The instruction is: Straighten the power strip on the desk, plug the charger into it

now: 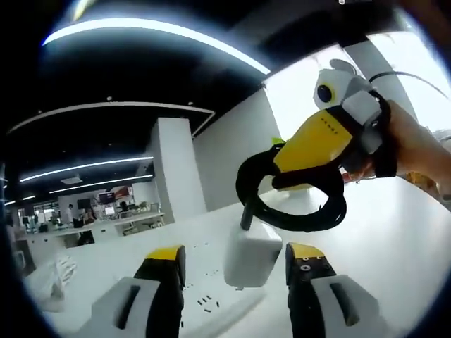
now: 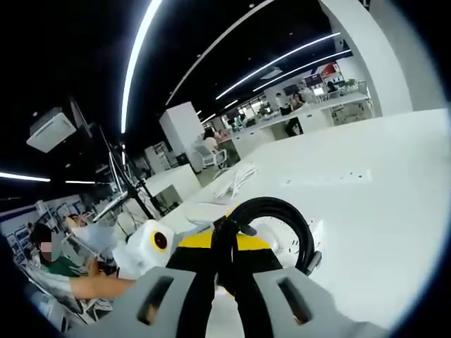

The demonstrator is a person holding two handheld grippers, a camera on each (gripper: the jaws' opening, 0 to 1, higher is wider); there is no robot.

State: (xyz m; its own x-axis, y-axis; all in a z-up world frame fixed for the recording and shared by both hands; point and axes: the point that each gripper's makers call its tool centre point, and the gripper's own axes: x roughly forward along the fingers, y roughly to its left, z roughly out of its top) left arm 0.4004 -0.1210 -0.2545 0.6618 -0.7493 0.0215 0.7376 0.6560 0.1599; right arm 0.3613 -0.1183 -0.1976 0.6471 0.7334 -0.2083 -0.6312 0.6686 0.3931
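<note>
Desk: broad white desk top [image 1: 394,232] beneath everything.
Power strip: long white plastic socket bar [image 1: 211,299], flat on the desk, long axis running between the left jaws.
Charger: white square plug block [image 1: 251,255], black cable looped [image 1: 296,211], just above the strip's sockets.
Right gripper [image 2: 225,271]: clamped on the black cable, nearer the charger.
Left gripper [image 1: 236,264]: jaws spread, straddling strip and charger, holding nothing.

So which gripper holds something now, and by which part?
The right gripper is shut on the coiled black cable of the white cube charger. The left gripper holds nothing.
</note>
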